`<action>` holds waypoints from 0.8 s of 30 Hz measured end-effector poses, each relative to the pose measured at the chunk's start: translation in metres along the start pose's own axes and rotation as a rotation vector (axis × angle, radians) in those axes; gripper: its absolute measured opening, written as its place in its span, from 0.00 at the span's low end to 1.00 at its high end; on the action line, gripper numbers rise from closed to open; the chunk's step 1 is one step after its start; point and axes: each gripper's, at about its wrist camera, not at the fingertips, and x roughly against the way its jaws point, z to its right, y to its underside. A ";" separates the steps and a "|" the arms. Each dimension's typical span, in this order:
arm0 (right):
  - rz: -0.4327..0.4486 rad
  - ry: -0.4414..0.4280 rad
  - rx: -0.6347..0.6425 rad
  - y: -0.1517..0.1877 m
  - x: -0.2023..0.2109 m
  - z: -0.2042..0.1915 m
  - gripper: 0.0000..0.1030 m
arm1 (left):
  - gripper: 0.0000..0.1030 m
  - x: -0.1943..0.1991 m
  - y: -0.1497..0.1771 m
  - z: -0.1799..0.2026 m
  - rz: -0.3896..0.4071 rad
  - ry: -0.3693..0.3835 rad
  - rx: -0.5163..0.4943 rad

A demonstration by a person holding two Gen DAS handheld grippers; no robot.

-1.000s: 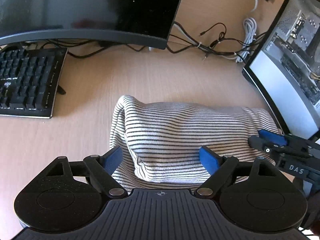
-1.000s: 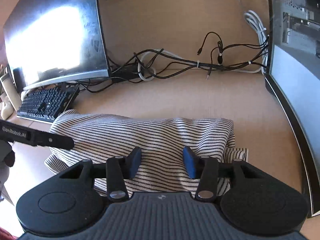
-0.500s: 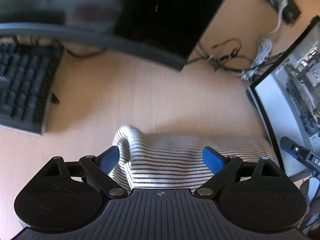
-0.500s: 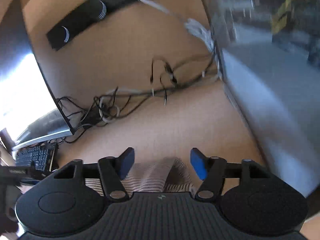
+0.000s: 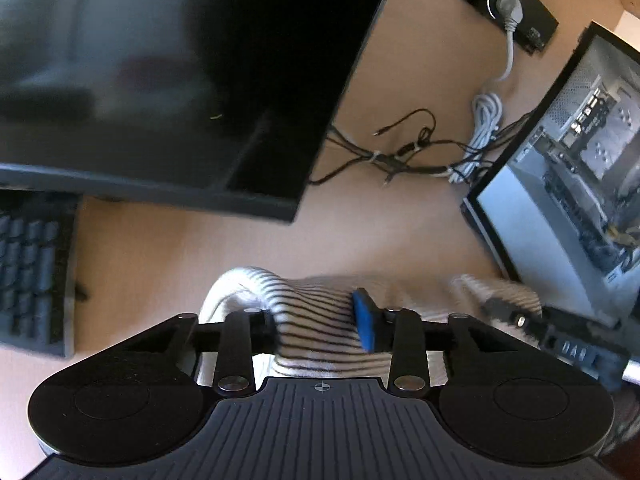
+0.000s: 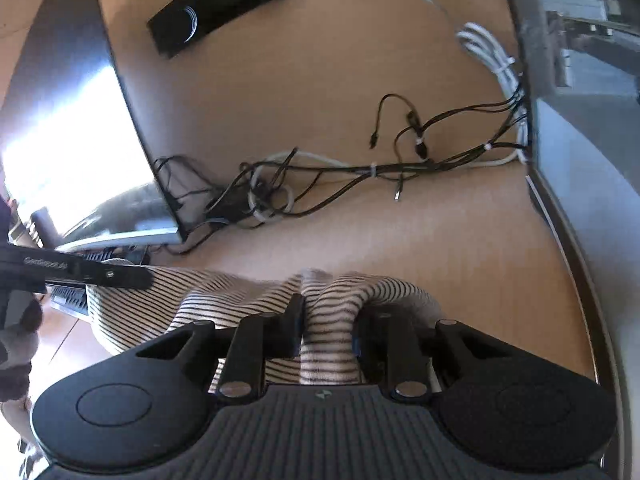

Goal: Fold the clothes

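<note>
A white garment with thin black stripes (image 5: 320,320) lies bunched on the wooden desk (image 5: 360,224). My left gripper (image 5: 316,324) is shut on a thick fold at the garment's left end, the cloth bulging between its blue pads. In the right wrist view the same striped garment (image 6: 328,312) is pinched near its right end by my right gripper (image 6: 326,330), which is shut on a raised fold. The left gripper's arm (image 6: 92,274) shows at that view's left edge. The right gripper's finger (image 5: 520,320) shows at the lower right of the left wrist view.
A dark curved monitor (image 5: 180,80) stands behind, with a black keyboard (image 5: 32,276) at the left. A glass-sided computer case (image 5: 572,184) stands at the right. Tangled cables (image 6: 360,168) and a black power strip (image 6: 224,8) lie at the back.
Both grippers were open above the garment; they have dropped and tilted, and now each has closed on a fold of striped cloth.
</note>
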 end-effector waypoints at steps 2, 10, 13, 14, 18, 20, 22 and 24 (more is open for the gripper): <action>-0.026 -0.005 0.010 0.008 -0.003 0.001 0.22 | 0.34 0.005 0.023 -0.013 -0.029 -0.026 0.034; -0.024 0.053 0.061 0.016 -0.004 -0.004 0.43 | 0.52 0.019 0.041 -0.040 -0.025 -0.039 0.153; 0.035 0.079 0.105 0.010 0.015 -0.011 0.72 | 0.74 0.036 0.033 -0.035 0.010 -0.021 0.104; 0.041 0.075 0.105 0.010 0.019 -0.011 0.78 | 0.79 0.034 0.033 -0.032 0.004 -0.008 0.105; -0.044 0.093 0.020 0.028 0.010 0.002 0.78 | 0.72 0.002 0.048 -0.034 -0.113 0.000 0.129; -0.055 0.109 -0.019 0.039 0.011 0.003 0.73 | 0.71 -0.011 0.054 -0.035 -0.146 0.022 0.153; -0.046 0.125 -0.020 0.045 0.017 0.000 0.67 | 0.71 -0.019 0.053 -0.032 -0.148 0.028 0.149; -0.035 0.144 -0.013 0.046 0.021 0.000 0.64 | 0.71 -0.027 0.045 -0.026 -0.133 0.022 0.111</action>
